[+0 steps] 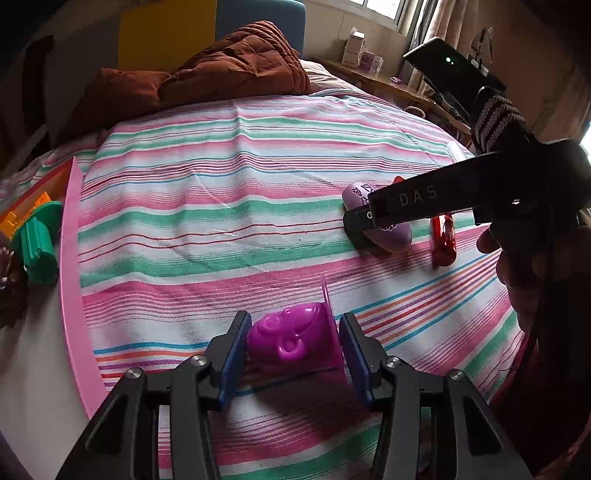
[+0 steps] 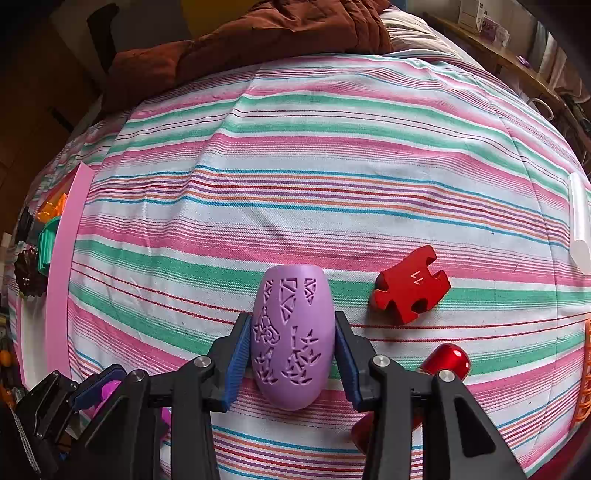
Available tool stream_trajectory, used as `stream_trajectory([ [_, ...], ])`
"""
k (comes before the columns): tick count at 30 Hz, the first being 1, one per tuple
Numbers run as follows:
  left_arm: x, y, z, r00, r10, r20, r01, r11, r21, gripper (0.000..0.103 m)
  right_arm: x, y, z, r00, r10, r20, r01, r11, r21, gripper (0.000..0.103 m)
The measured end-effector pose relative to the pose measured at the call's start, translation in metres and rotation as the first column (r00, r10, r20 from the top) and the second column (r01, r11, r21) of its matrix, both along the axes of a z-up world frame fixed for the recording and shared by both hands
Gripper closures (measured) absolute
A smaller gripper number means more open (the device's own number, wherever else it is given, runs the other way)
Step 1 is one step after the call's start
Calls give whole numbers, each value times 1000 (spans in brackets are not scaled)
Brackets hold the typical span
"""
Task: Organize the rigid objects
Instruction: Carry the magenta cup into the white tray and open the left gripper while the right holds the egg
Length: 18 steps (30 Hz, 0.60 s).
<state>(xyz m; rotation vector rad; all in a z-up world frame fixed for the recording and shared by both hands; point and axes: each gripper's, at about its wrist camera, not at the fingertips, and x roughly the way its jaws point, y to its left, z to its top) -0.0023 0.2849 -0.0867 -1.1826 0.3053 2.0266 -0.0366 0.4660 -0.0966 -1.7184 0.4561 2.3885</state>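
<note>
Striped bedspread [image 2: 332,155], brown quilt [image 1: 236,62], windowsill [image 1: 373,20]

Striped pink-green-white bedsheet [image 2: 332,147] — lilac carved egg [image 2: 291,339], red puzzle piece [image 2: 410,284], magenta mould [image 1: 291,336].

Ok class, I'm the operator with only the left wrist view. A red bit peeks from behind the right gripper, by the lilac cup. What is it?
Observer: A red jigsaw-shaped block, flat on the bedspread, clear of the lilac cup.
Operator: Is the right gripper gripping the cup?
Observer: Yes, its pads press both sides.
Operator: Anything further right?
Observer: Something orange and meshed, cut by the frame edge.
</note>
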Motion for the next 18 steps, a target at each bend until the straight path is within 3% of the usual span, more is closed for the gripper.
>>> stream_trajectory([
  [6, -1, 3, -1, 1000, -10, -13, 10, 1000, -10, 53, 3, 5, -1, 1000, -15, -9, 15, 1000, -26, 59],
  [18, 11, -4, 12, 999, -26, -39, 26, 1000, -8, 56, 0, -9, 0, 999, 50, -12, -49, 996, 75, 60],
])
